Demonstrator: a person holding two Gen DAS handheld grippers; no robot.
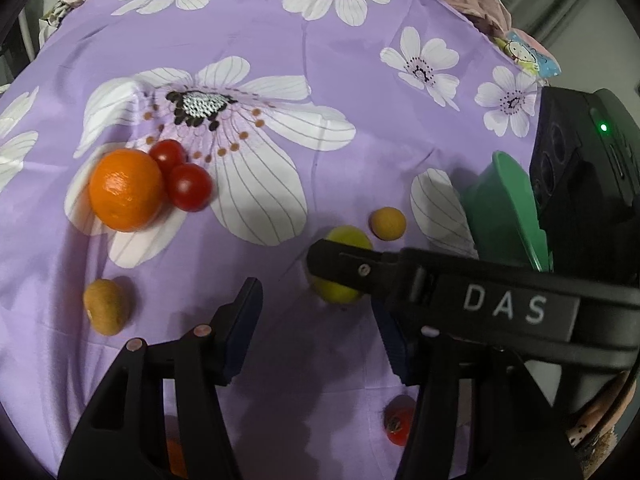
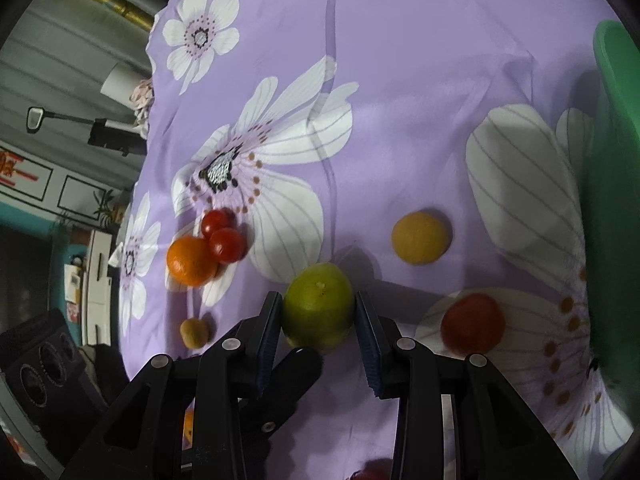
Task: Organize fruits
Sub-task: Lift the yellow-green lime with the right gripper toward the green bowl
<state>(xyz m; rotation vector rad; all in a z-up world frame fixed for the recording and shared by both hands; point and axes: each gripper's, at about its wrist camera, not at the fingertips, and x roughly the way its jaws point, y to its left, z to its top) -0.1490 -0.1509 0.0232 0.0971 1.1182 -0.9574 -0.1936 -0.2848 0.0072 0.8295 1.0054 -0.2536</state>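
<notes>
The round yellow-green citrus fruit (image 2: 318, 308) is clamped between the narrowed pads of the right gripper (image 2: 316, 322), low over the purple flowered cloth (image 2: 400, 100). It is best lifted straight, then carried to the green plastic bowl (image 2: 616, 152). The left gripper (image 1: 316, 328) hangs half open, empty.

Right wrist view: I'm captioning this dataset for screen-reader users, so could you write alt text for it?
The right gripper is closed on a round yellow-green citrus fruit resting on a purple bedsheet printed with white flowers. A round orange touching two red cherry tomatoes lies further left, and a green plastic basin stands at the right edge.
</notes>
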